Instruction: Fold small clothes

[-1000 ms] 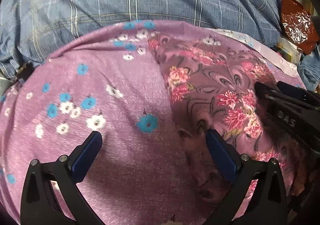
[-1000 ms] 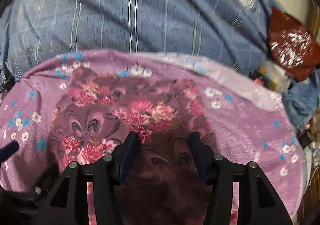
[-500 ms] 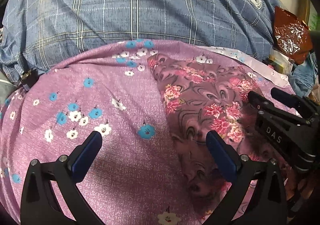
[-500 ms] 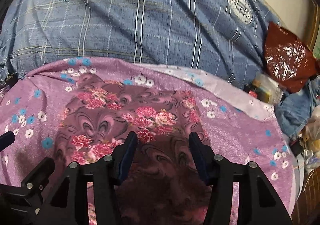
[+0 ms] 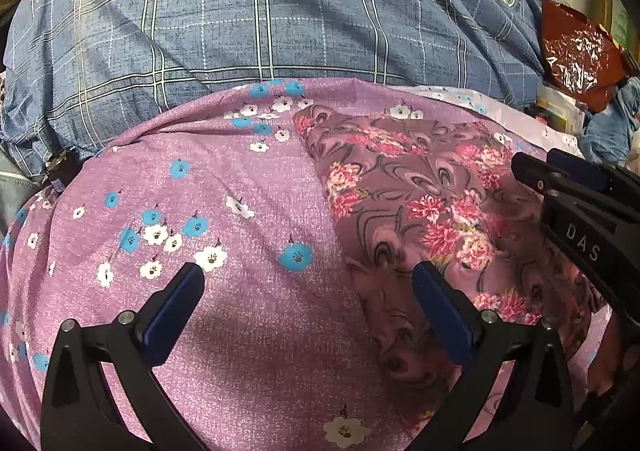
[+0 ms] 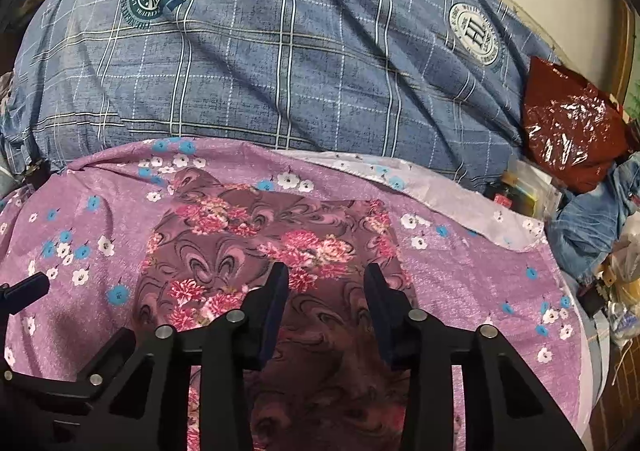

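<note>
A folded maroon garment (image 5: 420, 191) with pink flowers lies flat on a purple flowered sheet (image 5: 200, 191). My left gripper (image 5: 308, 275) hovers open over the sheet just left of the garment, its right finger above the garment's near left edge. Nothing is between its fingers. My right gripper (image 6: 328, 271) hangs over the near half of the garment (image 6: 260, 243). Its jaws are closing, with a narrow gap and no cloth caught between them. The right gripper (image 5: 538, 161) also shows at the right edge of the left wrist view.
A blue plaid quilt (image 6: 280, 51) with round badges bulges behind the sheet (image 6: 460, 283). At the far right sit a red plastic bag (image 6: 568, 123), a blue denim cloth (image 6: 592, 219) and small clutter. One finger of the left gripper (image 6: 28, 287) shows at the left edge.
Both grippers have lifted and drawn back from the garment, so more of the quilt shows. The right gripper's jaws have narrowed. The garment lies as before.
</note>
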Tool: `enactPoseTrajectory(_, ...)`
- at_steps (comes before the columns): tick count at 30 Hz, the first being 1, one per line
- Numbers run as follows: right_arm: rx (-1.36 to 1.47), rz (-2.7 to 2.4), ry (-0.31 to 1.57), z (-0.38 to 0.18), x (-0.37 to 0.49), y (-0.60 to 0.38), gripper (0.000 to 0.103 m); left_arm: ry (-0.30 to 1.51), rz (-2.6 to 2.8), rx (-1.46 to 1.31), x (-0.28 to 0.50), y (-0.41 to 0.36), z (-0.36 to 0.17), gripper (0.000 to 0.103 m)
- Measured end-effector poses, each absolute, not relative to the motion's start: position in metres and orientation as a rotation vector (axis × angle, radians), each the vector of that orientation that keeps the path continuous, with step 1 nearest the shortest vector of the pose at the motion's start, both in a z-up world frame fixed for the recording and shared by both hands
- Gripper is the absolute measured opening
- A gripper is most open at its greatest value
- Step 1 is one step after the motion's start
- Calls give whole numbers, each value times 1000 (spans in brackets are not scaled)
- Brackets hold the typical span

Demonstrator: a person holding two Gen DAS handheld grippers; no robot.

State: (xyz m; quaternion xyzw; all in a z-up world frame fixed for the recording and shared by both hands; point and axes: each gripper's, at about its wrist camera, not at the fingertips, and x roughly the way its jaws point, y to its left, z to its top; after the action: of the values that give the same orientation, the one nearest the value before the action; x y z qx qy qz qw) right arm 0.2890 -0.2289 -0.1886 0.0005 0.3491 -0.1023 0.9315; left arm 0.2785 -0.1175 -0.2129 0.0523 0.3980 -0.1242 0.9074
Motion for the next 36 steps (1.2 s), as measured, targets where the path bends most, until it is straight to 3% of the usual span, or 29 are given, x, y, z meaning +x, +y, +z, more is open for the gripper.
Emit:
enactPoseTrajectory(7, -2, -201, 739, -195, 290, -229, 35, 835, -246, 148, 279, -122, -221, 103)
enactPoseTrajectory(12, 26, -157, 868, -225, 303, -234, 36, 865, -239, 167, 282, -125, -232, 103)
enactPoseTrajectory(26, 33, -226, 762, -195, 240, -258, 35, 791, -224, 152, 269, -114, -207, 103)
enactPoseTrajectory(32, 33, -176, 924, -233, 230, -252, 34, 780, -244, 153, 257, -115, -202, 103)
enactPoseTrajectory(36, 74, -195, 926, -232, 228, -253, 34, 789, -253, 199, 250, -119, -210, 103)
